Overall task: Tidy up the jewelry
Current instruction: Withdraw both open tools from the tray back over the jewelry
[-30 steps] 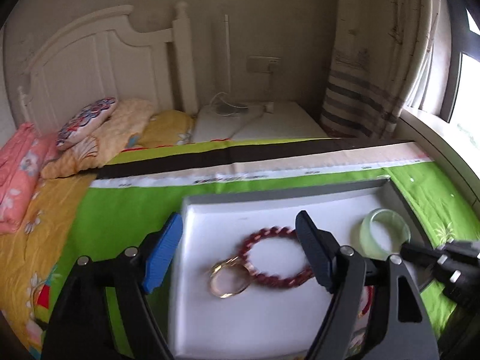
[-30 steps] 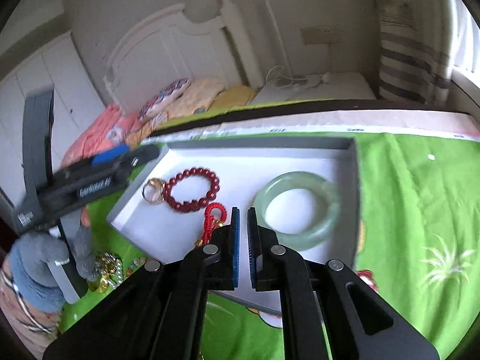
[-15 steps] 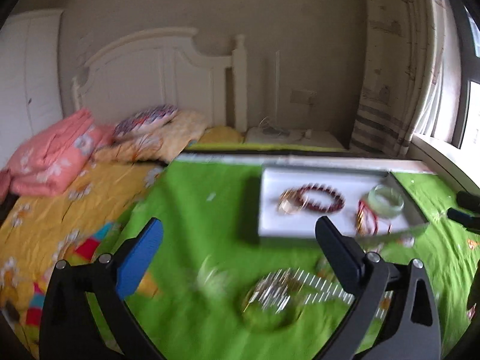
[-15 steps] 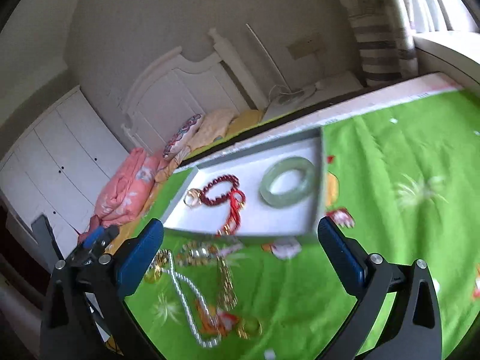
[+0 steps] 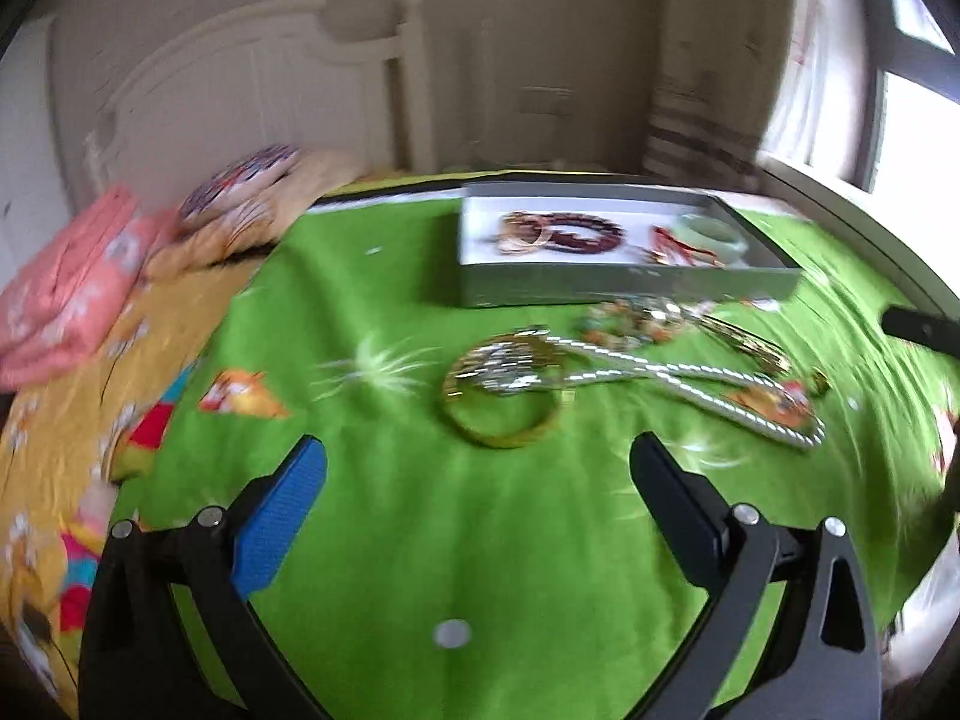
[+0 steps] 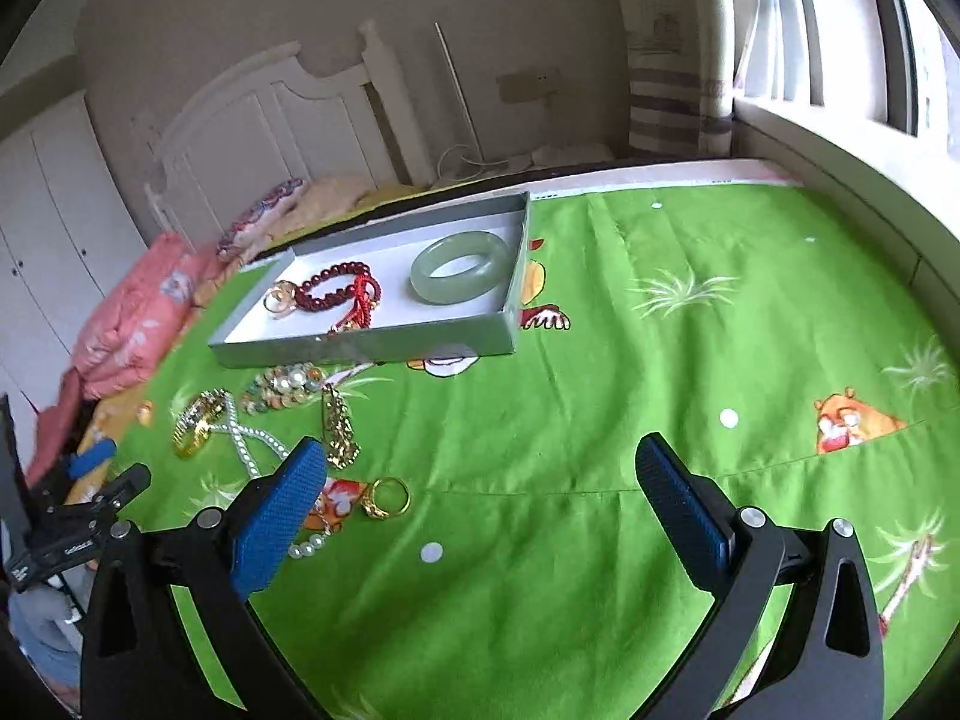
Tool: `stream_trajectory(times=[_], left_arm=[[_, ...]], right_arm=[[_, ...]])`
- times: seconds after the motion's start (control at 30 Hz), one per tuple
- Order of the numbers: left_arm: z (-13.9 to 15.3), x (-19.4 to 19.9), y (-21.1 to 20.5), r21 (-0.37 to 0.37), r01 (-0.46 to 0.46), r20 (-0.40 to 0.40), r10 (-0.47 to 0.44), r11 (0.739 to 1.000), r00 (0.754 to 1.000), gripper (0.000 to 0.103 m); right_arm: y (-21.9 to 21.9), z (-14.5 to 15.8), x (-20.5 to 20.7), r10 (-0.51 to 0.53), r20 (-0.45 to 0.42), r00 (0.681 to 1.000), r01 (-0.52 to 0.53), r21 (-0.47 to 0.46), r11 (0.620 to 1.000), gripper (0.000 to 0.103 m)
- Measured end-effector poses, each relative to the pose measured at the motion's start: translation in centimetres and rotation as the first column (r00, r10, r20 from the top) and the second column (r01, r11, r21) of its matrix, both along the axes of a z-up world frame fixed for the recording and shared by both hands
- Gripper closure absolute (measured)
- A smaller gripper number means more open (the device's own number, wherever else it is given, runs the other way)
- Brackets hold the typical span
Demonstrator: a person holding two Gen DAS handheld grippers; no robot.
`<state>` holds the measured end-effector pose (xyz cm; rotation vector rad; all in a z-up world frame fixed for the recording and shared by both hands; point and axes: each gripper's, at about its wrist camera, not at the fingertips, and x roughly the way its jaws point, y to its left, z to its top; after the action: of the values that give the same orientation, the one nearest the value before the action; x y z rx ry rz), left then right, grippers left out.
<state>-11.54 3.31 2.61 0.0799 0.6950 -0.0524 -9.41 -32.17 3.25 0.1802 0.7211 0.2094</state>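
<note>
Both grippers are hovering spread wide and empty over the bed [image 6: 690, 312], with the jewelry lying ahead of them.

The bright green cartoon-print bed sheet [image 6: 600, 420] is carrying a shallow grey rectangular cardboard tray [image 6: 366, 354] with a white floor, sitting well ahead of the right gripper [image 6: 480, 504] and the left gripper [image 5: 477, 492]. Inside the tray a smooth pale green jade bangle [image 6: 461, 267] is lying right of a dark red beaded bracelet [image 6: 339, 291]. Just before the tray, a white pearl necklace [image 5: 654, 375] is crossing a shiny gold bangle [image 5: 501, 414], which is lying near the left gripper. A small chunky gold ring [image 6: 387, 498] is sitting near the right gripper's left blue textured pad [image 6: 279, 522].
</note>
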Motion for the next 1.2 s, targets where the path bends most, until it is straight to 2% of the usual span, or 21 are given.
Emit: stream_trajectory(times=[0.07,0.1,0.2,0.27,0.37,0.57,0.67,0.7,0.77,0.9,1.07,1.13,1.2], left_arm=[[0.1,0.6,-0.1,-0.035,0.020,-0.009,-0.020,0.999,1.000,0.003],[0.2,1.2,0.3,-0.064,0.015,-0.019,-0.017,0.998,1.000,0.005],[0.2,3.0,1.5,-0.120,-0.016,-0.053,0.009,0.993,0.999,0.009],[0.0,3.7,1.8,-0.132,0.001,-0.082,-0.012,0.991,0.997,0.009],[-0.7,4.4,1.0,-0.089,0.028,-0.108,-0.037,0.996,0.993,0.009],[-1.6,7.2,0.5,-0.103,0.050,-0.190,-0.070,0.993,0.979,0.008],[-2.2,8.4,-0.2,-0.087,0.067,-0.225,-0.085,0.994,0.971,0.012],[-2.3,8.5,-0.4,-0.073,0.069,-0.226,-0.084,0.995,0.971,0.019],[-2.2,8.5,-0.7,-0.034,0.069,-0.210,-0.075,0.997,0.975,0.044],[-2.0,8.0,-0.3,-0.065,0.073,-0.190,-0.084,0.995,0.978,0.044],[-0.6,5.6,0.3,-0.096,0.073,-0.116,-0.084,0.993,0.990,0.044],[-0.1,4.5,0.4,-0.088,0.078,-0.085,-0.085,0.993,0.993,0.044],[0.4,3.5,0.5,-0.080,0.075,-0.060,-0.080,0.994,0.995,0.044]], right_arm=[[0.2,-0.3,0.1,0.005,-0.008,1.000,-0.005,-0.013,1.000,0.004],[0.3,-0.4,0.1,0.016,-0.008,1.000,-0.017,-0.018,1.000,0.008],[0.7,-0.6,0.3,0.023,-0.005,1.000,-0.023,-0.041,0.999,0.030],[0.9,-0.7,0.5,0.027,-0.007,1.000,-0.028,-0.045,0.999,0.030],[0.9,-0.8,0.7,0.030,-0.008,1.000,-0.030,-0.033,0.999,0.030],[0.8,-0.9,0.8,0.035,-0.006,0.999,-0.035,-0.025,0.999,0.030],[0.8,-0.9,0.8,0.038,-0.003,0.999,-0.038,-0.022,0.999,0.030],[0.9,-0.9,0.8,0.040,-0.002,0.999,-0.040,-0.023,0.999,0.030],[1.0,-0.9,0.7,0.046,0.002,0.999,-0.046,-0.026,0.999,0.030],[1.8,-0.8,0.7,0.073,-0.001,0.997,-0.073,-0.052,0.996,0.030],[5.4,-0.7,1.5,0.196,-0.027,0.980,-0.198,-0.145,0.970,0.031],[7.6,-0.7,2.1,0.241,-0.031,0.970,-0.242,-0.213,0.947,0.039],[9.5,-1.0,3.0,0.286,-0.059,0.956,-0.291,-0.248,0.924,0.051]])
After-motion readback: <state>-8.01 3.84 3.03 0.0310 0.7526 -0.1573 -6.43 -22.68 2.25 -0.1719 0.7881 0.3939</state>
